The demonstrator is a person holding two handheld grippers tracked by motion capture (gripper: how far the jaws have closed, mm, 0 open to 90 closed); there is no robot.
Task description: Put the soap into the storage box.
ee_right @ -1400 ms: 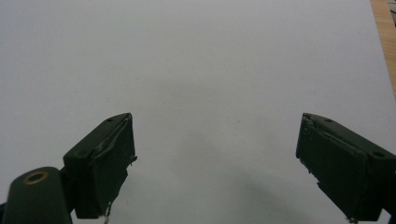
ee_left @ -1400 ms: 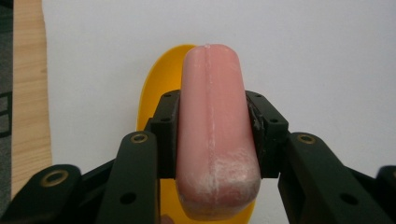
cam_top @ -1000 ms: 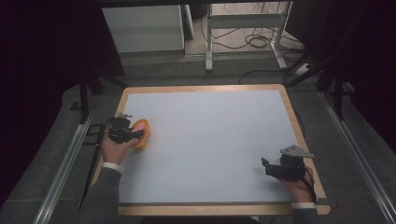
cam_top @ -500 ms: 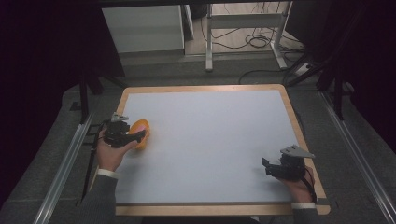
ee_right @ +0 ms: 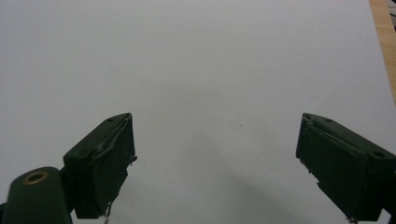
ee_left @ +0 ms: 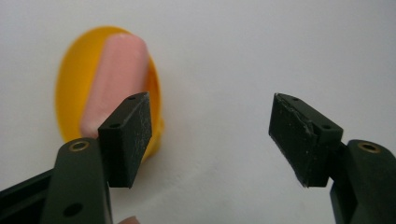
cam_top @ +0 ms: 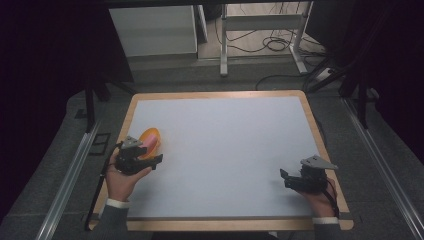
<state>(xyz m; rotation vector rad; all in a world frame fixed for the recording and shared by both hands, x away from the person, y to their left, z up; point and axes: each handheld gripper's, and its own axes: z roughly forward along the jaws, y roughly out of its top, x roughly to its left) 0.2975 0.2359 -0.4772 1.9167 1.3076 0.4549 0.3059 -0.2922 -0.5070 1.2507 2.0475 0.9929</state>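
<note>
Once over the dish (cam_top: pixel 150 141), left hand-held gripper (cam_top: pixel 156 160) now beside it.

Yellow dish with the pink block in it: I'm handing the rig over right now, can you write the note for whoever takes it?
Left tool: open, holding nothing, low over the white board just right of the yellow dish.
Right tool: open, holding nothing, near the board's right front corner.
Yellow dish sits near the board's left edge with the pink block lying in it.
Done: the block is in the dish.
Left: neither tool grips the dish; a grasp is probably next.
</note>
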